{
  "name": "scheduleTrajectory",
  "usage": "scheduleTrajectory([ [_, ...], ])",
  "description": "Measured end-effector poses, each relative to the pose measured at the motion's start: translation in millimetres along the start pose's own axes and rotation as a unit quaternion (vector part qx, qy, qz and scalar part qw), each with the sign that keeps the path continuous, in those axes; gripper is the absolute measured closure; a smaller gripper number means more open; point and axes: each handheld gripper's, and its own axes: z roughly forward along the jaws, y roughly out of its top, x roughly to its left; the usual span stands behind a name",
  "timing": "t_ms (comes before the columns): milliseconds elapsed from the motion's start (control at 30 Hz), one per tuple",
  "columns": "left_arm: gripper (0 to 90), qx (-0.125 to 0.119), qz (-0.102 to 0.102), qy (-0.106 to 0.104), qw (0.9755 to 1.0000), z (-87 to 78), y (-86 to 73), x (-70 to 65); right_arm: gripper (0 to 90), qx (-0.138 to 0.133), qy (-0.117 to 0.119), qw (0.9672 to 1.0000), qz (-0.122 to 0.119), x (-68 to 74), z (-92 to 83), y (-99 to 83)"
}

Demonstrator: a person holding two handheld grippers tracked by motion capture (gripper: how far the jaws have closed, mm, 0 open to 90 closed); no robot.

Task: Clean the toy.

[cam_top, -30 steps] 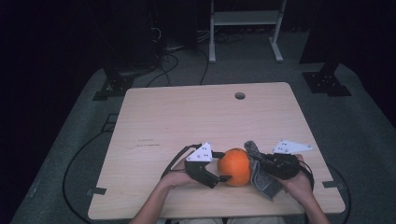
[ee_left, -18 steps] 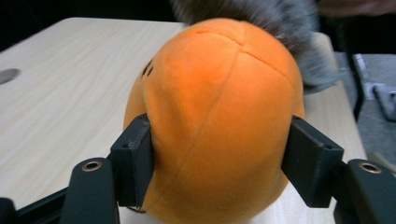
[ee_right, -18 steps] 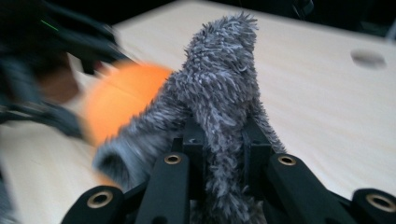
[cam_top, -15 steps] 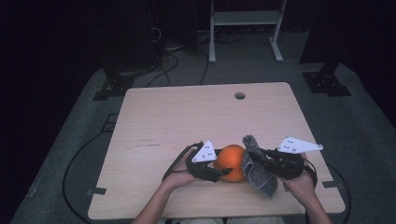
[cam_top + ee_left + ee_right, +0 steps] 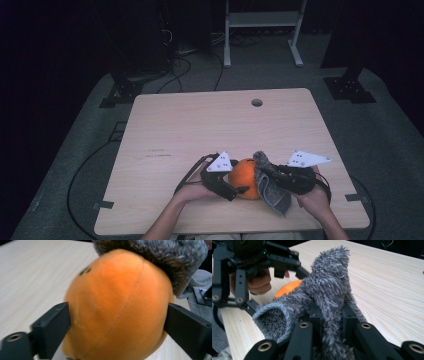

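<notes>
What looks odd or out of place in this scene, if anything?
Nothing is spilled or damaged. The grey fuzzy cloth is bunched in the shut right claw and drapes loosely against the orange plush ball, which sits between the left claw jaws near the table's front edge.

Both forearms are reaching in low. The left gripper (image 5: 239, 189) is standing wide, its jaws having just been opening; the right gripper (image 5: 267, 172) is clamping tight, pointing leftward.
</notes>
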Motion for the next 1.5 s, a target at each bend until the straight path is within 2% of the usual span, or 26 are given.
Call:
scheduleTrajectory([
  [67, 25.8, -0.011, 0.003, 0.009, 0.9999, -4.5, 2.0, -0.4, 74.7, -0.002, -0.005, 1.0, 0.0, -2.0, -0.1, -0.8],
  [133, 32.1, -0.021, -0.001, 0.009, 0.9997, -8.7, 5.7, 0.3, 74.9, -0.008, -0.01, 0.9999, 0.008, -4.3, -4.6, 0.7],
  [167, 32.9, -0.021, -0.001, 0.008, 0.9997, -9.7, 7.1, 0.4, 75.0, -0.014, -0.013, 0.9998, 0.011, -4.0, -8.2, 3.0],
  [200, 33.2, -0.018, 0.005, 0.017, 0.9997, -11.3, 9.0, -0.4, 75.1, -0.017, -0.015, 0.9997, 0.008, -2.5, -10.8, 5.2],
  [233, 33.4, -0.015, 0.009, 0.025, 0.9995, -11.7, 10.0, -1.2, 75.1, -0.023, -0.019, 0.9996, -0.002, 1.3, -13.9, 8.9],
  [333, 34.1, -0.01, 0.011, 0.032, 0.9994, -11.3, 11.3, -2.8, 75.2, -0.036, -0.005, 0.9992, -0.017, 13.3, -13.4, 17.2],
  [400, 34.2, -0.002, 0.016, 0.037, 0.9992, -10.8, 10.9, -3.2, 75.0, -0.028, -0.006, 0.9989, -0.037, 21.4, -7.9, 20.6],
  [467, 33.8, 0.0, 0.014, 0.04, 0.9991, -8.3, 7.7, -3.6, 74.9, -0.018, -0.009, 0.9987, -0.046, 22.8, -2.0, 19.0],
  [533, 29.8, -0.004, 0.011, 0.036, 0.9993, -5.4, 4.1, -2.2, 75.0, -0.013, -0.009, 0.9993, -0.034, 16.2, 3.1, 12.1],
  [600, 18.9, -0.012, 0.004, 0.028, 0.9995, -3.7, 3.4, -0.4, 75.2, -0.016, 0.002, 0.9998, -0.015, 10.4, 2.9, 6.4],
  [667, 9.5, -0.005, -0.004, 0.028, 0.9996, -1.2, 2.2, 1.5, 75.1, -0.011, -0.002, 0.9997, -0.022, 11.2, 1.0, 5.3],
  [733, 6.7, 0.0, -0.006, 0.025, 0.9997, 2.2, -1.0, 2.5, 75.1, -0.01, -0.007, 0.9996, -0.026, 11.3, -0.1, 4.8],
  [800, 8.7, -0.002, -0.003, 0.026, 0.9997, 4.4, -2.5, 1.8, 75.0, -0.01, -0.007, 0.9996, -0.025, 9.2, 0.8, 4.4],
  [933, 25.8, -0.012, 0.003, 0.042, 0.9991, 5.4, -4.8, -0.9, 74.9, -0.012, -0.007, 0.9998, -0.014, 2.4, 2.0, 2.4],
  [1000, 27.6, -0.013, 0.0, 0.043, 0.999, 7.3, -3.8, -2.3, 74.8, -0.011, -0.01, 0.9999, -0.006, -4.8, 0.9, -0.9],
  [1067, 27.6, -0.01, 0.002, 0.045, 0.9989, 7.9, -2.6, -3.8, 74.8, -0.002, -0.026, 0.9995, 0.014, -13.8, -1.9, -6.0],
  [1167, 27.5, -0.011, -0.001, 0.046, 0.9989, 6.8, -3.5, -3.4, 75.3, 0.014, -0.059, 0.9978, 0.028, -23.4, -7.9, -11.7],
  [1267, 27.6, -0.013, -0.005, 0.045, 0.9989, 7.2, -3.9, -2.8, 75.4, -0.015, -0.039, 0.9989, 0.023, -14.7, -16.8, -0.5],
  [1333, 27.9, -0.013, -0.007, 0.046, 0.9988, 8.6, -3.2, -2.8, 75.4, -0.025, -0.021, 0.9995, 0.002, -0.7, -16.0, 9.4],
  [1433, 27.8, -0.016, -0.018, 0.041, 0.9989, 8.2, -3.7, -1.8, 75.3, -0.007, -0.024, 0.999, -0.036, 13.9, -3.9, 13.8],
  [1500, 22.5, -0.027, -0.041, 0.022, 0.9985, 7.6, -5.8, 1.2, 75.5, -0.007, -0.021, 0.9993, -0.029, 11.5, 0.4, 9.1],
])
